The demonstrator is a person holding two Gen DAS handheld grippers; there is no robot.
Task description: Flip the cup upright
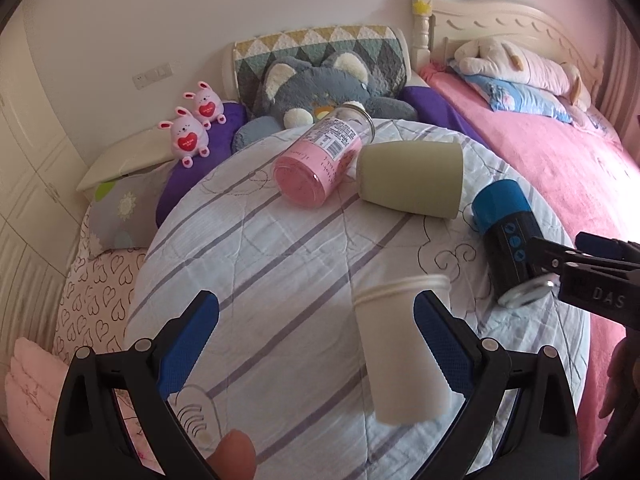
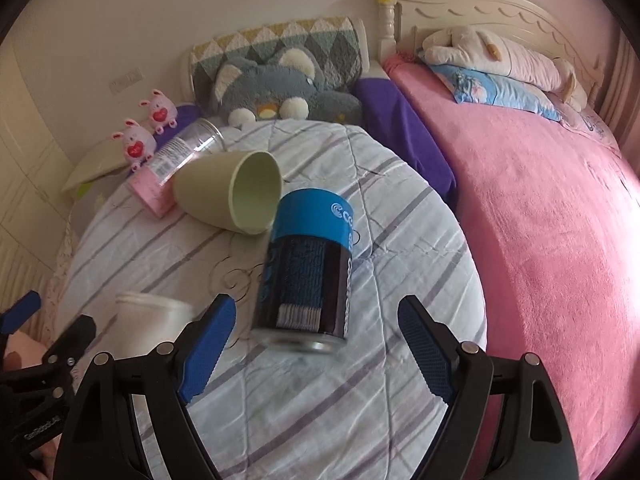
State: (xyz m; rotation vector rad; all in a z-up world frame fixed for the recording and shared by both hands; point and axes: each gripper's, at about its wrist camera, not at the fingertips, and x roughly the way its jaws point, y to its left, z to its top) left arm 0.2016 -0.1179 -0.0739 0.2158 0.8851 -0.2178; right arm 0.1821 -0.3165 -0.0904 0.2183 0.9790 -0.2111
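Observation:
A white paper cup (image 1: 400, 348) lies on its side on the striped quilt, rim away from me, between the open fingers of my left gripper (image 1: 316, 340), near the right finger. It also shows in the right wrist view (image 2: 148, 324). A green cup (image 1: 412, 178) lies on its side further back, mouth to the right (image 2: 236, 196). A blue and black can (image 2: 308, 268) lies on its side just ahead of my open, empty right gripper (image 2: 316, 336). A pink-filled jar (image 1: 320, 160) lies beside the green cup.
The striped quilt (image 1: 280, 264) covers a rounded mound on the bed. Plush toys (image 1: 320, 84) and pillows sit behind. A pink blanket (image 2: 540, 220) lies to the right. The right gripper's body (image 1: 592, 276) shows by the can.

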